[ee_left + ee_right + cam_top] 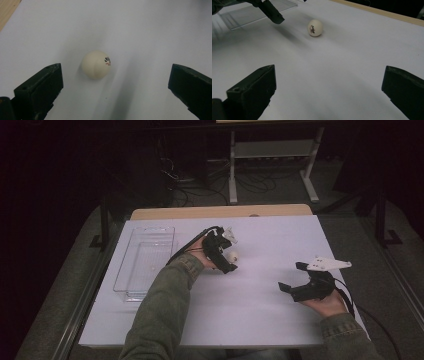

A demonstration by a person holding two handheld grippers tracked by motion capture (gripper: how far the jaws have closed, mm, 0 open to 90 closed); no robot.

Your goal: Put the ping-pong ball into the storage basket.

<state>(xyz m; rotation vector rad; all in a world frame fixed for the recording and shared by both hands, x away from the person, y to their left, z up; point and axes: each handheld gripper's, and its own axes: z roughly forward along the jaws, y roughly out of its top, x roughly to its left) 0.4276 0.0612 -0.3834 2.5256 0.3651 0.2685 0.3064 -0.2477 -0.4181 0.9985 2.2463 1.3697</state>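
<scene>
We see a dim room with near-black surroundings; only the white table sheet [260, 290] looks lit. Soft shadows streak beside the small cream ball [96, 64]; close-up edges look soft.

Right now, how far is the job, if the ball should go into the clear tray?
Nothing looks done yet: the clear tray holds nothing and the ball lies on the white table. In hand: the left gripper hovers open by the ball, not touching it. The right gripper is open, apart. Left: grasp, carry, release.
</scene>
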